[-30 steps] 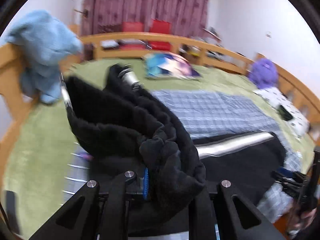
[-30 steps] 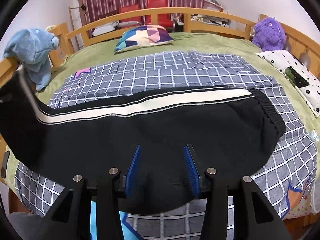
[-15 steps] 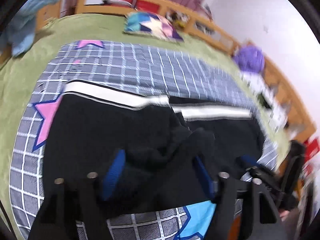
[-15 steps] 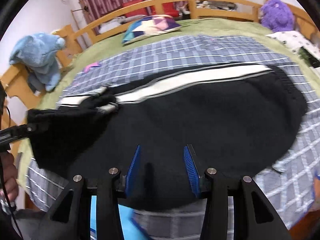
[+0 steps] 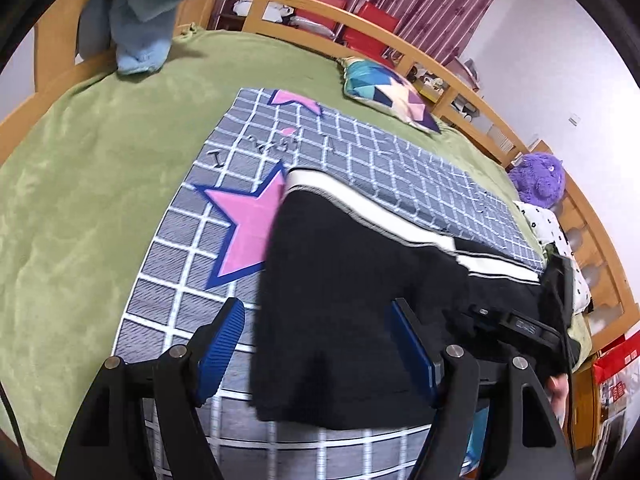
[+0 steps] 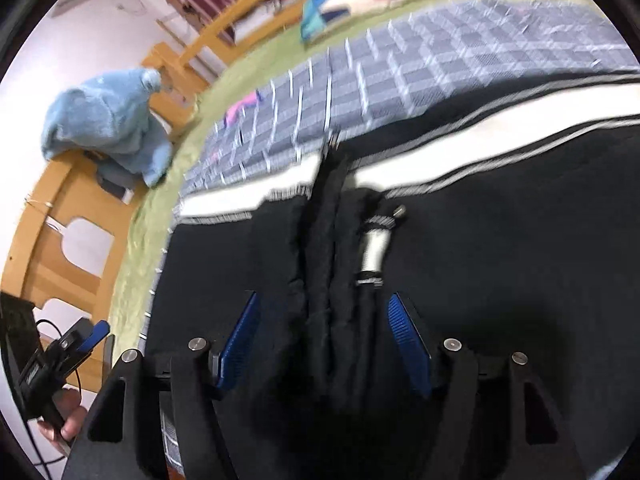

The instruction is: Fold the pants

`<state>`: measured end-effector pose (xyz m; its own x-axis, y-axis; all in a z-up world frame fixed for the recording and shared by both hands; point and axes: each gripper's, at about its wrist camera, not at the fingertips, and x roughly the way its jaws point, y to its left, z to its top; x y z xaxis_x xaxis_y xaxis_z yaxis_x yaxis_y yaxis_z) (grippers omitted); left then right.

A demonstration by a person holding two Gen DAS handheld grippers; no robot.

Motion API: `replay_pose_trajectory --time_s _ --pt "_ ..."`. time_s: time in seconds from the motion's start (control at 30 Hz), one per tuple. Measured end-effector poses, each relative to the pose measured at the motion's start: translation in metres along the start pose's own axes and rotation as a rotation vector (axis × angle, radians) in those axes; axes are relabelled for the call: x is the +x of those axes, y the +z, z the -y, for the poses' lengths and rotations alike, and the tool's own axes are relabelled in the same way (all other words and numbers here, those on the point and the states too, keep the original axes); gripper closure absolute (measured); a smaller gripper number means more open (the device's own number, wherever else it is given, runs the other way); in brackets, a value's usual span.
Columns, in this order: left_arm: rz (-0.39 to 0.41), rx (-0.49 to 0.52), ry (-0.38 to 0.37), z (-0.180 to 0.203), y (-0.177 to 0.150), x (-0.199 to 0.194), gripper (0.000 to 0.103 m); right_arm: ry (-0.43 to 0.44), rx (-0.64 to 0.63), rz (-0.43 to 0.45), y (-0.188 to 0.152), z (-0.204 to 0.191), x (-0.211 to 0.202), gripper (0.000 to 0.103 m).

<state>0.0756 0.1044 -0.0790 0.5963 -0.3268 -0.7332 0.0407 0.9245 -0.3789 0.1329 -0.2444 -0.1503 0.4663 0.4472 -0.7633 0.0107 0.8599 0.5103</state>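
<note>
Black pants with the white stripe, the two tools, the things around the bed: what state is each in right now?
Black pants with white side stripe: lying on the bed, one end folded over, held by neither tool.
Left tool: open, its jaws have just been opening.
Right tool: open over bunched cloth, its jaws have just been opening.
Grey checked blanket with pink stars: spread flat.
Blue plush toy: draped over the wooden rail.
Patchwork pillow: lying flat.

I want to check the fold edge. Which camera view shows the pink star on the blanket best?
The left wrist view: the pink star is sharp and large, its right side under the pants. The right wrist view is blurred and shows only a small pink patch far off.
</note>
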Motion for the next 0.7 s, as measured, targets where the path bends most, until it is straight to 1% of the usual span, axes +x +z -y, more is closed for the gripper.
replay_pose_trajectory --time_s 0.03,0.07,0.1,0.13,0.17,0.2,0.23,0.27,0.3,0.33,0.37,0.4,0.43,0.47,0.5,0.53,0.57,0.63,0.7 --pt "-0.003 0.004 0.005 -0.001 0.0 0.003 0.031 -0.018 -0.013 -0.027 0.003 -0.004 0.012 0.038" --pt "-0.006 0.01 0.012 -0.003 -0.002 0.005 0.031 -0.056 -0.05 -0.029 0.004 -0.012 0.019 0.049" --pt "-0.009 0.019 0.018 -0.004 -0.003 0.007 0.031 -0.096 -0.087 -0.015 0.004 -0.018 0.021 0.088" --pt "-0.01 0.032 0.024 -0.003 -0.004 0.007 0.031 -0.14 -0.186 -0.018 0.007 -0.032 0.022 0.087" --pt "-0.007 0.043 0.029 -0.004 -0.005 0.007 0.031 -0.127 -0.222 0.022 0.011 -0.038 0.011 0.088" --pt "-0.002 0.059 0.035 -0.005 -0.006 0.006 0.031 -0.106 -0.226 0.065 0.014 -0.039 0.001 0.089" --pt "0.001 0.069 0.04 -0.004 -0.007 0.007 0.031 -0.081 -0.227 0.128 0.022 -0.039 -0.018 0.089" --pt "0.003 0.077 0.045 -0.004 -0.007 0.007 0.031 -0.087 -0.218 0.185 0.033 -0.034 -0.038 0.088" --pt "0.002 0.078 0.047 -0.004 -0.006 0.009 0.031 -0.107 -0.2 0.21 0.041 -0.027 -0.047 0.088" --pt "0.0 0.073 0.044 -0.004 -0.006 0.01 0.031 -0.122 -0.188 0.213 0.046 -0.02 -0.049 0.087" --pt "-0.004 0.068 0.034 -0.004 -0.006 0.012 0.031 -0.14 -0.169 0.182 0.051 -0.007 -0.044 0.08" --pt "-0.009 0.065 0.025 -0.003 -0.006 0.015 0.031 -0.16 -0.145 0.103 0.052 0.007 -0.031 0.071" --pt "-0.011 0.064 0.026 -0.003 -0.006 0.017 0.031 -0.195 -0.129 0.033 0.05 0.017 -0.018 0.07" --pt "-0.013 0.064 0.029 -0.002 -0.006 0.019 0.031 -0.242 -0.128 -0.014 0.045 0.025 -0.009 0.07" --pt "-0.016 0.064 0.031 -0.001 -0.008 0.02 0.031 -0.267 -0.136 -0.033 0.041 0.03 -0.007 0.07" --pt "-0.018 0.064 0.03 -0.001 -0.009 0.021 0.031 -0.271 -0.155 -0.038 0.035 0.035 -0.009 0.07" --pt "-0.022 0.068 0.031 0.0 -0.01 0.021 0.031 -0.256 -0.16 -0.011 0.028 0.038 -0.018 0.069" --pt "-0.025 0.074 0.041 0.001 -0.011 0.021 0.031 -0.248 -0.158 0.071 0.013 0.036 -0.042 0.067" --pt "-0.026 0.072 0.046 0.001 -0.011 0.02 0.031 -0.229 -0.193 0.11 0.004 0.028 -0.056 0.066"
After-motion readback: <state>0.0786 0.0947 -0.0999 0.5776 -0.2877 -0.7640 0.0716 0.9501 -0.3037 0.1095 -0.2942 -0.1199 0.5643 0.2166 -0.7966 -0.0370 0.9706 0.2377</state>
